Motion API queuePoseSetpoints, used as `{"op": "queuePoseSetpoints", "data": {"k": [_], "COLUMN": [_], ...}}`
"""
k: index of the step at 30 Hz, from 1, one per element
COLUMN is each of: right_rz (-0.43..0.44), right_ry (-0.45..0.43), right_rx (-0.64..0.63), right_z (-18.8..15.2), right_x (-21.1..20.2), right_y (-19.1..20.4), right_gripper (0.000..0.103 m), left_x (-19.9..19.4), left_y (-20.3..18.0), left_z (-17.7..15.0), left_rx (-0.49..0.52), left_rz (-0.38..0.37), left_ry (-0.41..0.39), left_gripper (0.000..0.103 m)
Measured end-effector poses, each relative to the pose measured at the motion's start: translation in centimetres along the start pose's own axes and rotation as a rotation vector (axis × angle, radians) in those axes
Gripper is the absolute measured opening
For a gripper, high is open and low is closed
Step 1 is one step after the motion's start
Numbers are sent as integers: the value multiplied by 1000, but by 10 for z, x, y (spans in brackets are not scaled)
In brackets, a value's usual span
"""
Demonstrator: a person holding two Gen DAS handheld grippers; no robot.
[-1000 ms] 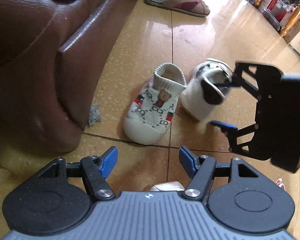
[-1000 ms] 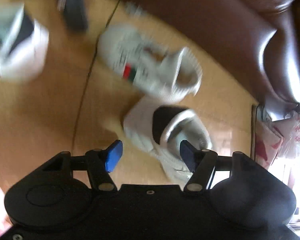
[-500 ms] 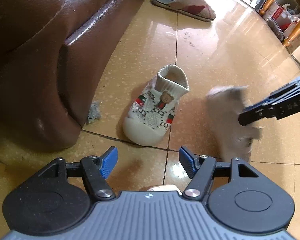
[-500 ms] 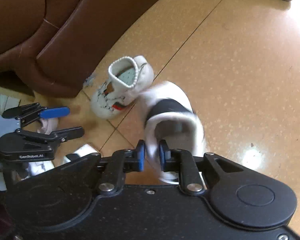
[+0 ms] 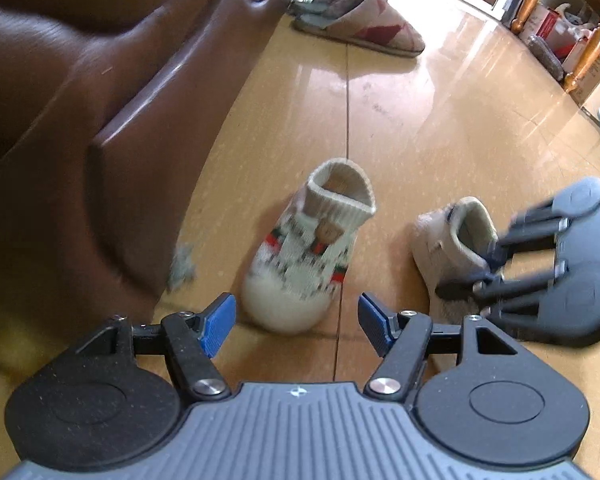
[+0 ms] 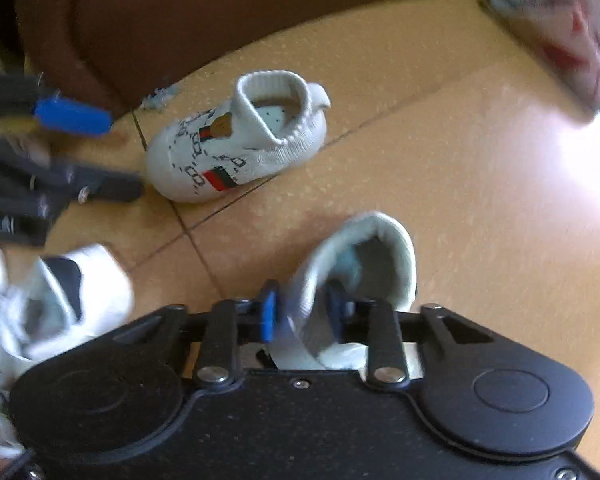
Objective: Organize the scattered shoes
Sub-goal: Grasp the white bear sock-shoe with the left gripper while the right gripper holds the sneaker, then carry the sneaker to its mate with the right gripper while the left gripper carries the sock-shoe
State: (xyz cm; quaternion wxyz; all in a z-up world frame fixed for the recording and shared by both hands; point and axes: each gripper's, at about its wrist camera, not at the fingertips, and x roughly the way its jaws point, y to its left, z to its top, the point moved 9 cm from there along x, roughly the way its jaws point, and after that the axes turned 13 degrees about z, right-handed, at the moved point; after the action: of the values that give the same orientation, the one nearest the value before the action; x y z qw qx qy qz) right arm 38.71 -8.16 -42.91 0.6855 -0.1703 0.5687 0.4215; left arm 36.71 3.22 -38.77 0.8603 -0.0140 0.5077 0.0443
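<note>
A small white knit baby shoe with red-green stripes (image 5: 304,264) stands on the tan tiled floor in front of my open, empty left gripper (image 5: 296,316); it also shows in the right wrist view (image 6: 236,140). My right gripper (image 6: 302,316) is shut on the heel collar of a plain white baby shoe (image 6: 364,256), held to the right of the striped shoe. In the left wrist view that shoe (image 5: 448,236) and the right gripper (image 5: 492,268) are at the right. Another white shoe with a black tongue (image 6: 68,292) lies at the lower left.
A brown leather sofa (image 5: 100,120) runs along the left, its base close to the striped shoe. A grey and red slipper (image 5: 360,20) lies farther back. A scrap of lint (image 5: 182,264) sits by the sofa base. Wooden furniture legs (image 5: 592,40) stand far right.
My right gripper closed on the plain white shoe, lifted it and carried it to the right of the striped shoe. My left gripper moved closer to the striped shoe.
</note>
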Motion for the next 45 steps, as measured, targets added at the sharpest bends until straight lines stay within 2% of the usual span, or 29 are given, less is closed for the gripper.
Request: {"op": "queuePoseSetpoints", "data": {"k": [4,6,9,12,14,18,19,21,22,23,24,25,29,37,42,45], "right_rz": [92,126,173,208,224,265,274,290,305,317,326,332,357,368,351,317], "right_ry": [-85,-103,-150,-182,-193,-236,-246,-267,-277,-282,-285,-287,-305,-321,-329,-309], "right_rx": [110,161,265,317,331,380,396,431,451,466,475,484,548,647,687,688], "right_z": [-3,-7,-10,-12,-12,-12,-12,-11,-11,-11,-12,-12,-15,-29,-46,-58], "right_x": [-17,-22,-31,-37,-38,-40,-41,-43,-44,-44,-44,-45,-51,-61,-55,-43], "right_y": [-9,-16,-29,-34,-33,-26,-25,-24,-23,-22,-21,-20,-14,22,60,80], "right_gripper": [6,5,6,6,6,6,6,6,6,6,6,6,6,6,6,6], "left_x": [11,17,24,36,48,65,70,80,81,80,78,72,43,-44,-104,-131], "left_y": [-8,-7,-9,-15,-22,-34,-34,-32,-29,-27,-27,-28,-24,-2,23,44], "left_z": [18,31,50,66,71,71,69,60,56,54,53,50,45,23,-5,-21], "left_rx": [-20,-54,-52,13,69,195,218,230,206,179,164,163,141,66,33,-23], "left_rz": [13,2,22,85,130,175,182,166,141,117,103,97,85,30,44,53], "left_ry": [-66,-68,-75,-50,6,75,95,149,163,167,169,160,111,60,46,42], "left_gripper": [67,67,67,67,67,67,65,51,44,34,30,23,14,13,13,13]}}
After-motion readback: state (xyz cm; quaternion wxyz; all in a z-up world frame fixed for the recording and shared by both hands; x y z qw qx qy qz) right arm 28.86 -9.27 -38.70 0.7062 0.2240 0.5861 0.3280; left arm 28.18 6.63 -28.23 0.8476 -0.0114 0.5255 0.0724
